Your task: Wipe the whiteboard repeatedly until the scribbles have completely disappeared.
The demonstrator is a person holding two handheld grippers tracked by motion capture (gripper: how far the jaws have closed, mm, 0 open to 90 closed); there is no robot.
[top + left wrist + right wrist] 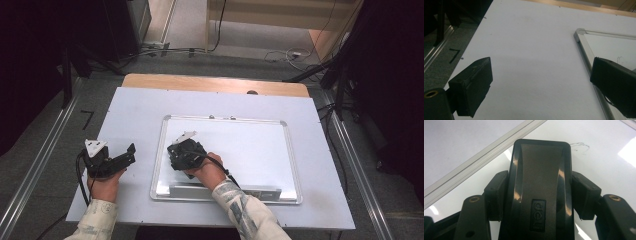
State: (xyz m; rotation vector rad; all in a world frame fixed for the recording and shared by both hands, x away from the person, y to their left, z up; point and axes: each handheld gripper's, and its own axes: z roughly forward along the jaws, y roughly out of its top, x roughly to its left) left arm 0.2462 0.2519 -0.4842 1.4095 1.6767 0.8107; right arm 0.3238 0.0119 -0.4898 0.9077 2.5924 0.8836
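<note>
High view: a whiteboard (250,150) with a silver frame lies flat on a pale sheet (135,107) that covers the wooden table (210,82), and everything else is placed from that board. The right gripper (186,152) sits over the board's left part, near its left frame rail, held by the person's right hand (207,170), whose patterned sleeve (242,207) crosses the board's near edge. The left gripper (107,159) is off the board, just beside its left rail over the bare sheet, held by the left hand (104,184).

Right gripper view: the jaws are closed against both long sides of a black whiteboard eraser (540,187), which carries a small embossed logo and lies over the white writing surface. A faint pen scribble (580,146) marks the board just beyond the eraser's far end, and the frame rail (481,163) runs diagonally to one side.

Left gripper view: the jaws stand wide apart with nothing between them but the pale sheet. The board's upper left corner (580,32) shows near one jaw, and a black mark (454,55) sits on the grey floor beyond the sheet's edge.
</note>
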